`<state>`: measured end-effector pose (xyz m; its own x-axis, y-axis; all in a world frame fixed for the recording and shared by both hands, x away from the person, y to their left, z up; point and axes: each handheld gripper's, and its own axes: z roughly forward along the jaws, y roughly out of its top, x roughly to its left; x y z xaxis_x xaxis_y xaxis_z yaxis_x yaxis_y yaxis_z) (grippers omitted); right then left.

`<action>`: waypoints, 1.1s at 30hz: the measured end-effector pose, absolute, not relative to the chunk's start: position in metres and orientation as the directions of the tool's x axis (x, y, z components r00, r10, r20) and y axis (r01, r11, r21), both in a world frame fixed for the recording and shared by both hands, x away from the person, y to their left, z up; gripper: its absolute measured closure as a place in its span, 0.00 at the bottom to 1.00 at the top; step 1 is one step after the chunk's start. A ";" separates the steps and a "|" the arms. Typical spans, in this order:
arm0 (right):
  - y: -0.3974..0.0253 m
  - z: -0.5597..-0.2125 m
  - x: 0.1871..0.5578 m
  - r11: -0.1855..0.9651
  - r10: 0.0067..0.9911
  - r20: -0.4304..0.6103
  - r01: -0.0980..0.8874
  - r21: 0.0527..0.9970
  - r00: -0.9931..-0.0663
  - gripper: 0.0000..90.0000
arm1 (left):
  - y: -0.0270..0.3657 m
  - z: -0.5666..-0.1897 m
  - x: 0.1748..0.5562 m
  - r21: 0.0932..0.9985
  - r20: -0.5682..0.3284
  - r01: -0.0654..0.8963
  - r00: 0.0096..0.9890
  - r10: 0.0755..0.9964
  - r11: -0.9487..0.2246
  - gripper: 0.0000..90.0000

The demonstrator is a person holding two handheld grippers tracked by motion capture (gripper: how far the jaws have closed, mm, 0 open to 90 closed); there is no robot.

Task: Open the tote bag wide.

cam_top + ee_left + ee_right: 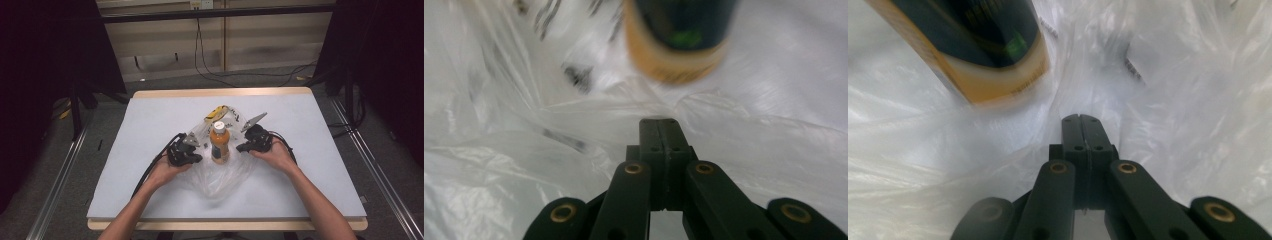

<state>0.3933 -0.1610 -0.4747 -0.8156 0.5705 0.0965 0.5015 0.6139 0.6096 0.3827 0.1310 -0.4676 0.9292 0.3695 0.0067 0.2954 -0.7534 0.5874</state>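
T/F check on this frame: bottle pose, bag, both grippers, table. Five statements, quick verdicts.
1. The bottle stands upright on the plastic bag. True.
2. The bottle's cap is red. False: it is white.
3. The left gripper has its jaws closed together at the plastic. True.
4. The right gripper is wide open around the bottle. False: its jaws are shut, and the bottle sits off to one side of them.
5. The bag lies on the floor. False: it lies on the table, between the person's two hands.
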 end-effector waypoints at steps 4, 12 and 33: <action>-0.173 -0.474 0.391 0.608 0.588 0.085 0.508 0.610 -0.805 1.00 | 0.145 -0.467 0.382 0.583 0.009 0.310 0.922 0.388 -0.751 1.00; -0.200 -0.474 0.374 0.588 0.617 0.072 0.519 0.620 -0.784 1.00 | 0.163 -0.468 0.375 0.597 0.008 0.316 0.917 0.399 -0.737 1.00; -0.220 -0.467 0.348 0.522 0.641 0.075 0.506 0.687 -0.763 1.00 | 0.176 -0.466 0.376 0.692 -0.088 0.374 0.892 0.443 -0.617 1.00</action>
